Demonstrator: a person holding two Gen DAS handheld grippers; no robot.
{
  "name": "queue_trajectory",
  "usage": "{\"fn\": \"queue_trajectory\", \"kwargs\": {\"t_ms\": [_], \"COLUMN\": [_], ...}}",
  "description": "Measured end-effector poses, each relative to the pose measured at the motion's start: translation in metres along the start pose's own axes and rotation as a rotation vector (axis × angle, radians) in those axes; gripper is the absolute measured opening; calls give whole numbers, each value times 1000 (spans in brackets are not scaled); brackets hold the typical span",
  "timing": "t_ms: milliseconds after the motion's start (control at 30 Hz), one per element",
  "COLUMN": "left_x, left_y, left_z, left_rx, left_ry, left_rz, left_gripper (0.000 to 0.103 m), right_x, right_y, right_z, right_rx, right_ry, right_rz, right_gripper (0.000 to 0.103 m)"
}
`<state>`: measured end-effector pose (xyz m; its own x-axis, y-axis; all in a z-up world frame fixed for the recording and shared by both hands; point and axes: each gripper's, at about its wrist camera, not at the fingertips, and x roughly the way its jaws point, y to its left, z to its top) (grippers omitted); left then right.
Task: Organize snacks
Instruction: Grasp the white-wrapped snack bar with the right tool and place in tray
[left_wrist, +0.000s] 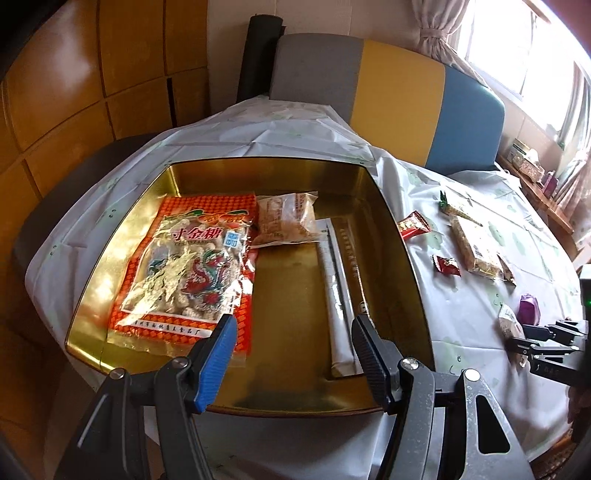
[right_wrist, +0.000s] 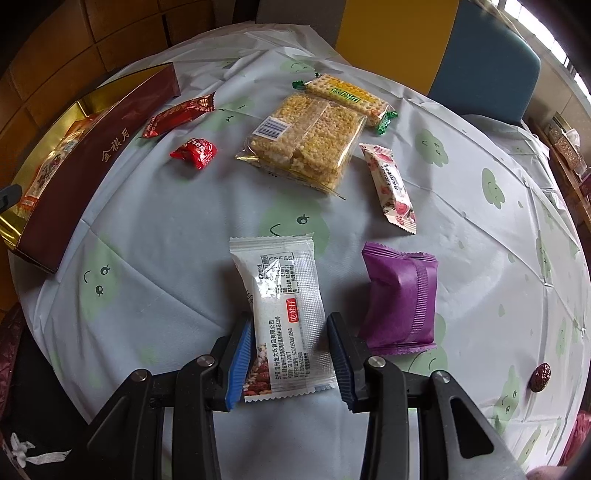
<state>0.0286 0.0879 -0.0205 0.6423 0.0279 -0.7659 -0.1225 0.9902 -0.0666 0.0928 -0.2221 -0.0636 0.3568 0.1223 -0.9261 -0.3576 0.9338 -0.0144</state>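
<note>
Both tongs worry me. Left tongs (left_wrist: 291, 332) hang wide open and empty over the gold-lined rectangular tin (left_wrist: 402, 236), which already holds the big orange sesame-candy bag (left_wrist: 188, 266). Right tongs (right_wrist: 290, 341) straddle the white printed foil sachet (right_wrist: 282, 314) lying on the pale cloud-print surface (right_wrist: 166, 229); I judge the pads are at its edges, barely gripping. Slick foil could slip or buckle on lifting. Swinging tinward, I might clip the purple pillow packet (right_wrist: 400, 299) or small red candy (right_wrist: 195, 152).
</note>
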Motion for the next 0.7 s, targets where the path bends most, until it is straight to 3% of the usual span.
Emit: {"fn": "queue_trajectory", "kwargs": {"t_ms": [367, 500, 700], "left_x": [-7, -7, -7], "left_y": [19, 24, 29], "left_z": [0, 0, -1], "left_rx": [-42, -56, -70], "left_ry": [-32, -35, -39], "left_rz": [29, 29, 30], "left_gripper": [65, 65, 65], "right_x": [-7, -22, -51], "right_y": [-8, -3, 26], "right_z": [3, 3, 23], "right_rx": [84, 132, 167], "right_ry": [25, -13, -110], "right_rz": [33, 63, 185], "right_gripper": [35, 34, 34]}}
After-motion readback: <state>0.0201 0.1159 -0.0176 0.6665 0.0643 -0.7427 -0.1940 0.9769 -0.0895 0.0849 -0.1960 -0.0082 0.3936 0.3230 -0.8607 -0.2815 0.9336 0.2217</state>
